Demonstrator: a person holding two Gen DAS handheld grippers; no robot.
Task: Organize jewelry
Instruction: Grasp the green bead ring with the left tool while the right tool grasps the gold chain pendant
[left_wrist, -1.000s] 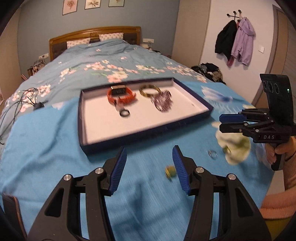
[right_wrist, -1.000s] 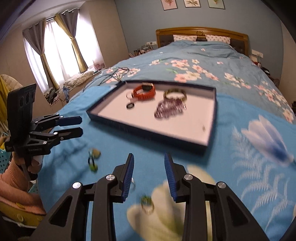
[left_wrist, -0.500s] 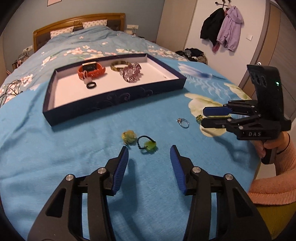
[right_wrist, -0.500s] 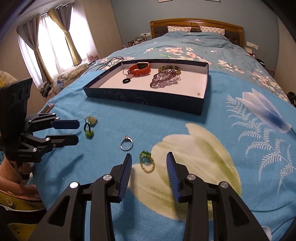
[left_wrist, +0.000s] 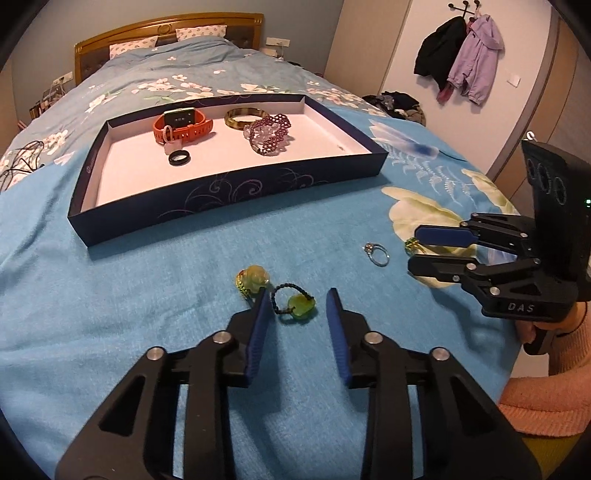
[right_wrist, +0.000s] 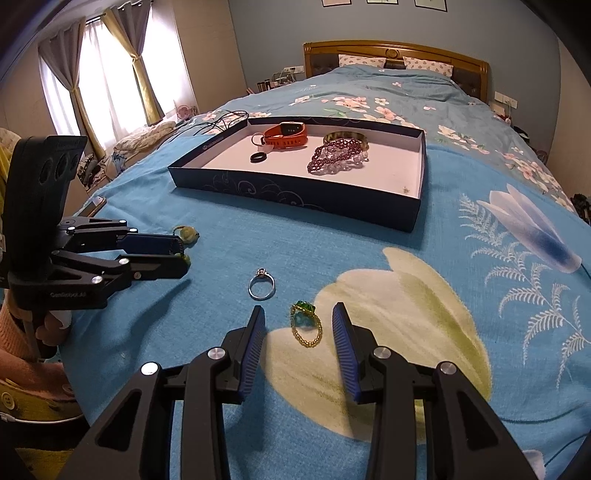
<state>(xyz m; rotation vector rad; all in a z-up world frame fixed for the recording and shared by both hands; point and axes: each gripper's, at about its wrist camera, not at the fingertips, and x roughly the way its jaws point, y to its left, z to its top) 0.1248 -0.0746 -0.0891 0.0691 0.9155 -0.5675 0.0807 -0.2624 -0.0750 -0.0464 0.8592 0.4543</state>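
A dark blue tray (left_wrist: 229, 195) with a white floor lies on the blue bedspread and holds an orange watch (left_wrist: 183, 125), a black ring (left_wrist: 179, 158), a bangle (left_wrist: 243, 116) and a purple bead bracelet (left_wrist: 269, 133). My left gripper (left_wrist: 297, 306) is open, its jaws on either side of a green-stone cord ring (left_wrist: 295, 304), next to a yellow-green ring (left_wrist: 253, 280). My right gripper (right_wrist: 298, 325) is open around a gold ring with a green stone (right_wrist: 304, 321). A silver ring (right_wrist: 261, 284) lies just ahead of it to the left.
The bed's wooden headboard (right_wrist: 395, 51) is beyond the tray (right_wrist: 295, 192). Black cables (left_wrist: 18, 166) lie on the bedspread left of the tray. Jackets (left_wrist: 461, 55) hang on the wall at right. A window with curtains (right_wrist: 107, 74) is at the left.
Both grippers have moved down and forward toward the bedspread. The left one now straddles the green-stone cord ring and the right one straddles the gold ring. Both stay open.
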